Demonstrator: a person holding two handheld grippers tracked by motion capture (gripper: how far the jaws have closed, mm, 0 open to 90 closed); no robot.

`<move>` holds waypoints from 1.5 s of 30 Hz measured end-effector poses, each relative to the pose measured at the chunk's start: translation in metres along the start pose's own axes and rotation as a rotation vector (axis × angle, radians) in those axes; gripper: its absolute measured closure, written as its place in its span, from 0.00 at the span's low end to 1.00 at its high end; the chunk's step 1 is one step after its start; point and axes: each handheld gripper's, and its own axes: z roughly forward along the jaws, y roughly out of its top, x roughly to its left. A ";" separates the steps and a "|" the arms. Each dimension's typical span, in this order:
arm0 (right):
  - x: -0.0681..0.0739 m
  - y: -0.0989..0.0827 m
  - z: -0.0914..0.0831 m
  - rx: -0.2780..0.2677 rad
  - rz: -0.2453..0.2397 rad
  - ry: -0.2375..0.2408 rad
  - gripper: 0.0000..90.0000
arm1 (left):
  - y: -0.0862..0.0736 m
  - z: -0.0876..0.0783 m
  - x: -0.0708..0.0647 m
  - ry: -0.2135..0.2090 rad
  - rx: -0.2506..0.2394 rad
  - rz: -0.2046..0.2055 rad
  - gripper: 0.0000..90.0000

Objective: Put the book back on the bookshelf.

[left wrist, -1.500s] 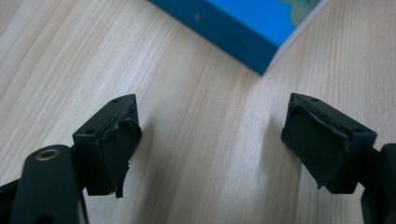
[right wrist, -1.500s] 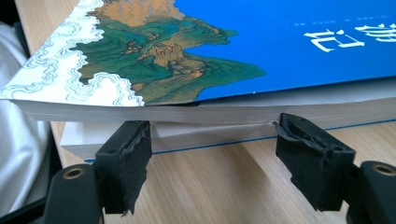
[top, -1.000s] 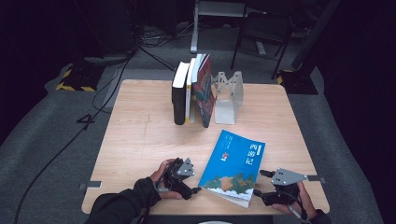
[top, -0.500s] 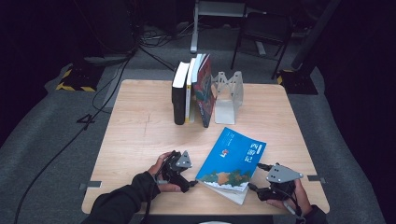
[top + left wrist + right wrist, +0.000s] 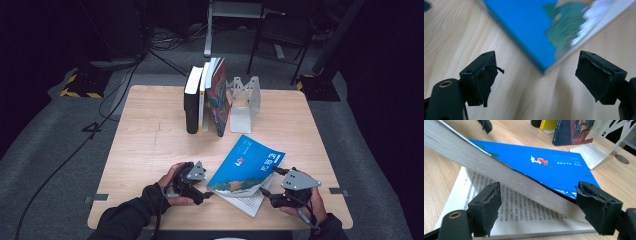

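Lifting blue book (image 5: 248, 164) (cover raised) | left gripper (image 5: 206, 194) closing, empty | right gripper (image 5: 269, 195) opening, empty

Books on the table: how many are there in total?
4. Three stand upright at the far side: a black book, a white-and-yellow book and a dark illustrated book beside the white bookend. One blue book lies partly open at the near edge. More may be hidden.

A light wooden table (image 5: 150, 150) carries upright books (image 5: 205, 97), a white bookend (image 5: 245, 102); near its front, a blue book (image 5: 250, 165).
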 end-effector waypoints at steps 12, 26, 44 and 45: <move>-0.005 0.012 0.004 -0.015 -0.002 -0.006 0.23 | 0.049 0.032 -0.037 0.051 -0.019 0.121 0.27; -0.014 0.011 0.006 -0.012 -0.008 0.040 0.23 | 0.059 0.034 -0.032 0.063 -0.048 0.182 0.77; -0.015 0.005 0.035 0.062 -0.063 0.084 0.31 | 0.020 -0.007 0.005 0.053 -0.073 0.110 0.77; -0.016 0.005 0.038 0.062 -0.057 0.089 0.32 | 0.018 -0.010 0.006 0.052 -0.072 0.107 0.76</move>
